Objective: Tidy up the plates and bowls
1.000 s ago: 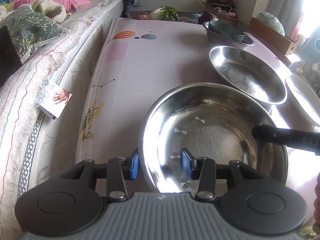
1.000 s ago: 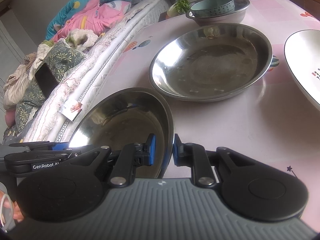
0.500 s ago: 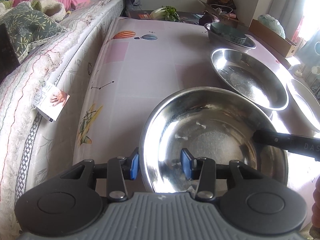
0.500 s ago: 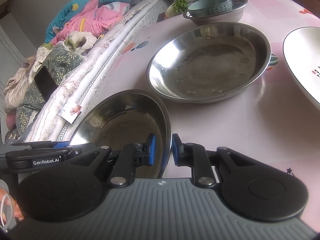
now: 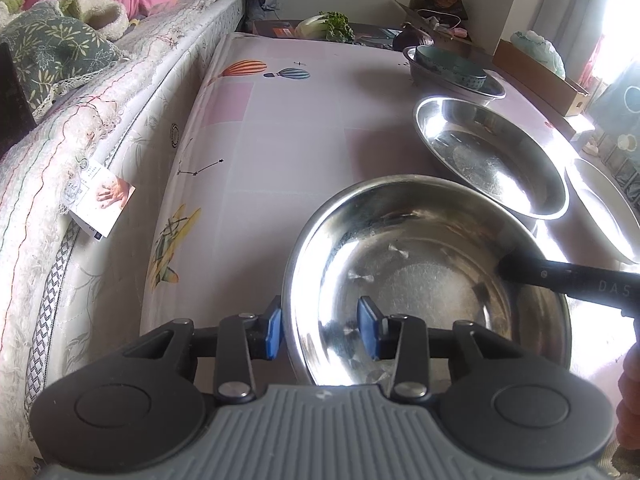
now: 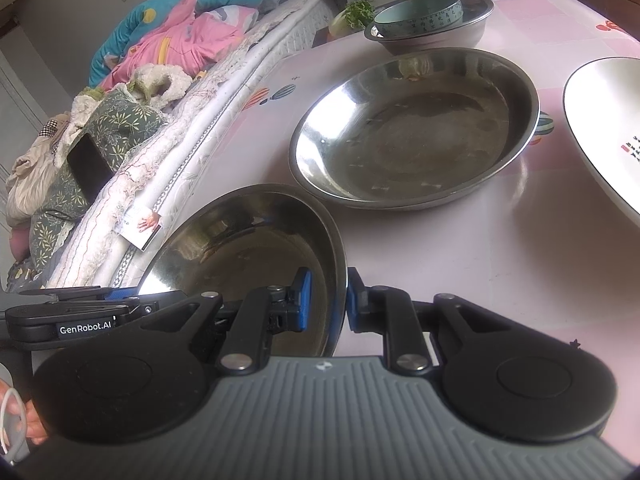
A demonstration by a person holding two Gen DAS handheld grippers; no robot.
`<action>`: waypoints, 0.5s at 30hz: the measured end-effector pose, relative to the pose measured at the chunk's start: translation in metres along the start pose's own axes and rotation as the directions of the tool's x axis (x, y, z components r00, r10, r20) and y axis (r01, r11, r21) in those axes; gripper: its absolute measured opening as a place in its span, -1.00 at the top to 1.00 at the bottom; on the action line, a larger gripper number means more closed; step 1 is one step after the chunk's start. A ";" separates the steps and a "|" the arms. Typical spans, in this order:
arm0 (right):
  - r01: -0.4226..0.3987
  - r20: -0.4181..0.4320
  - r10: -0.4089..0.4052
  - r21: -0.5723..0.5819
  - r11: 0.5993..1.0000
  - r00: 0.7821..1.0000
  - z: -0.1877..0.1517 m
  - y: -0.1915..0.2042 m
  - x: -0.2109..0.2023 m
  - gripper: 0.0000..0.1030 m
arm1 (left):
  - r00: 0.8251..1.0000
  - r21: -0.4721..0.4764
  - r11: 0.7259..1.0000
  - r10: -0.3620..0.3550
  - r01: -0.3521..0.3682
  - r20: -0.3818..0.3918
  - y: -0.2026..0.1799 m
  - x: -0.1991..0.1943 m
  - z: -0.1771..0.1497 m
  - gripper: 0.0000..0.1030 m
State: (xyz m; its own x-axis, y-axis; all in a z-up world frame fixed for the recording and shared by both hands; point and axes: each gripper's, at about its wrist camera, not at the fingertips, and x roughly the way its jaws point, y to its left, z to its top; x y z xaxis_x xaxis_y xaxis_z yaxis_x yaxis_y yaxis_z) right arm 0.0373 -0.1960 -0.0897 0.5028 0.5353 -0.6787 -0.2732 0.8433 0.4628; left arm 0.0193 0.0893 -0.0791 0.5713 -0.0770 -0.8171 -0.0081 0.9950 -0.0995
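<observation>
A steel bowl (image 5: 424, 276) is held at the near edge of the pink table; it also shows in the right wrist view (image 6: 248, 256). My left gripper (image 5: 322, 330) straddles its near-left rim with a wide gap, one pad outside and one inside. My right gripper (image 6: 325, 306) is shut on the bowl's right rim. A larger steel plate (image 5: 492, 156) lies behind it and shows in the right wrist view (image 6: 416, 128). A white plate (image 6: 604, 128) lies to the right. A teal bowl (image 6: 420, 14) sits inside a steel bowl (image 6: 436, 36) at the far end.
A mattress (image 5: 100, 140) with bedding and clothes runs along the table's left side, with a paper tag (image 5: 102, 204) hanging off it. A cardboard box (image 5: 540, 76) and vegetables (image 5: 328, 26) stand at the far end. The pink tablecloth (image 5: 288, 132) is bare on the left.
Both grippers and the held steel bowl have drawn slightly back toward the near edge. The grip on the bowl is unchanged.
</observation>
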 end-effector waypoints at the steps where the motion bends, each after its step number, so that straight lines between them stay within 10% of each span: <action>1: 0.000 -0.001 0.000 -0.001 1.000 1.000 0.000 -0.001 0.000 0.66 | 1.000 -0.001 1.000 0.001 -0.001 0.001 0.000 0.000 0.000 0.24; 15: 0.001 0.000 -0.001 -0.001 1.000 1.000 0.000 -0.001 0.000 0.66 | 1.000 0.007 1.000 0.017 -0.017 0.002 -0.002 0.005 0.002 0.23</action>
State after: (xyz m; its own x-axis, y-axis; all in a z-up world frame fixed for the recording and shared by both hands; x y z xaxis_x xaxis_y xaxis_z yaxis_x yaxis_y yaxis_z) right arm 0.0375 -0.1969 -0.0900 0.5028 0.5349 -0.6791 -0.2737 0.8437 0.4618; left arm 0.0239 0.0868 -0.0813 0.5731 -0.0602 -0.8173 -0.0117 0.9966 -0.0816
